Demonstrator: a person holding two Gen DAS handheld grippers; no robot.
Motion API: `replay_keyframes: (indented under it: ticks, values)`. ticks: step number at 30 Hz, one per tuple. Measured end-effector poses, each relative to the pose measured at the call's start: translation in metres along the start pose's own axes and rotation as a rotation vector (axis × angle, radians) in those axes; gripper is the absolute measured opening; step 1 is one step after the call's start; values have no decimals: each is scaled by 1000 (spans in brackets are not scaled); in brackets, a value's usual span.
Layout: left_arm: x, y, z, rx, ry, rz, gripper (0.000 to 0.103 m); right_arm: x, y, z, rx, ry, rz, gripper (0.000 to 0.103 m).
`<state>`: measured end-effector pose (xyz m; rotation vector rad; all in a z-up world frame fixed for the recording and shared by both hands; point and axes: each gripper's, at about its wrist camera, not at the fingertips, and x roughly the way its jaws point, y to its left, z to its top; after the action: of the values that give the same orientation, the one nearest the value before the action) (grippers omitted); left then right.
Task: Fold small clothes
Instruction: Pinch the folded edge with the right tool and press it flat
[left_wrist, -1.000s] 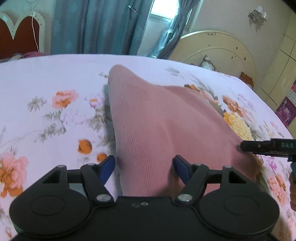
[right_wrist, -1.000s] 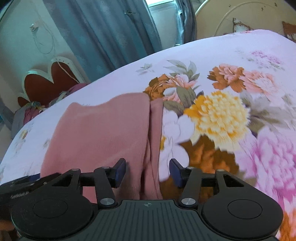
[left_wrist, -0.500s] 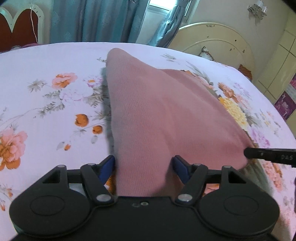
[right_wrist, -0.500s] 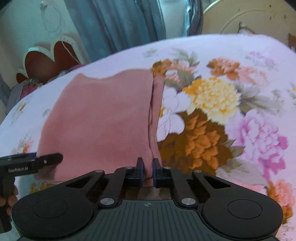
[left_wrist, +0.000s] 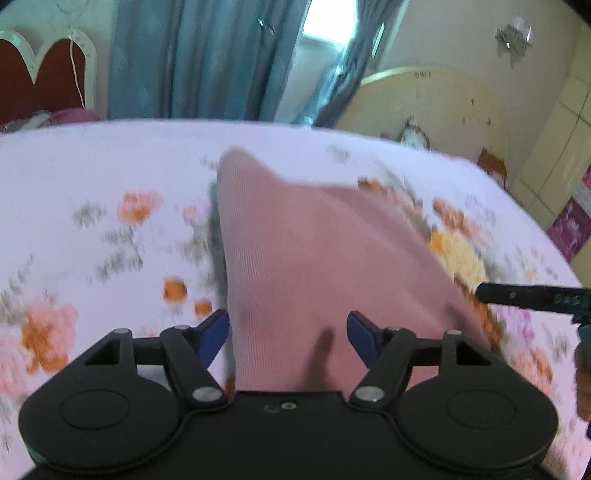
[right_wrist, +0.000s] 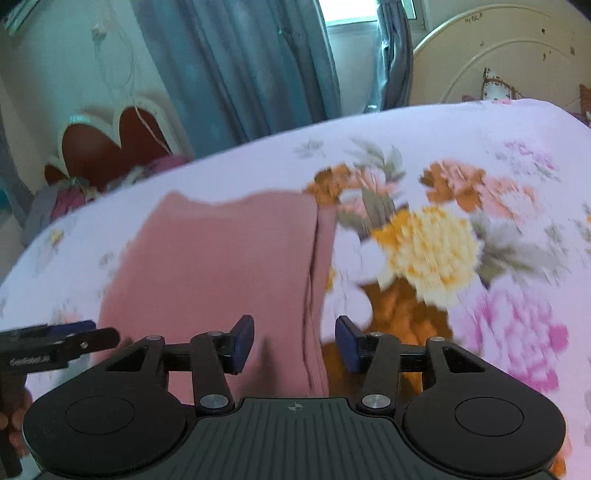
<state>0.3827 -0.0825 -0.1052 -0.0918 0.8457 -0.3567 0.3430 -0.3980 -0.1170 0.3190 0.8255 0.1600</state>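
Pink ribbed garment (left_wrist: 306, 258) lies on the bed (left_wrist: 92, 166), on the floral sheet, already doubled over w/ a second layer edge showing along its right side in the right wrist view. Both frames are blurred, so fine detail is lost.

Left gripper (left_wrist: 288, 328) sits low at the near edge of the cloth, jaws spread wide, blue pads either side of the fabric but gripping nothing as far as I can tell. Right gripper (right_wrist: 294, 339) likewise has jaws wide apart, straddling the stacked right edge, nothing clamped between them. Each tool's tip shows in the other's view, so they're at opposite near corners, approx.

My read: I keep both at the near hem bc that's the edge to lift and carry toward the far end for the next fold. Spread jaws let fabric slip between pads before I pinch. Risk: grabbing only the top layer on the right, which would skew the fold.
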Motion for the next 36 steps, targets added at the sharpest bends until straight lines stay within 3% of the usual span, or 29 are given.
replay_keyframes:
  ticks: [5,11,14,16,17,18,25,27,29,31,36]
  values:
    - [16,10,34,-51,-66,42,70,34,-8,31,84,-13,7,48]
    - [53,29,67,-126,-92,73,68,88,-21,56,156,41,-4,48]
    - [70,36,74,-137,-89,66,62,111,-29,65,210,54,-5,48]
    - [81,42,76,-146,-80,59,52,122,-31,70,227,59,-4,47]
    - [85,44,76,-155,-78,54,51,127,-31,72,233,65,-3,27]
    - [88,46,76,-161,-74,52,49,131,-30,72,231,74,2,15]
    - [96,37,72,-118,-73,50,40,111,-11,59,80,-40,-130,8]
    - [94,28,73,-80,-81,47,41,117,-20,51,79,-20,-183,8]
    - [106,18,72,1,-68,97,45,124,-25,46,99,-2,-179,8]
    - [114,17,71,11,-65,121,48,123,-20,52,66,11,-184,8]
    - [110,15,72,32,-60,136,47,98,-19,69,81,-73,-174,9]
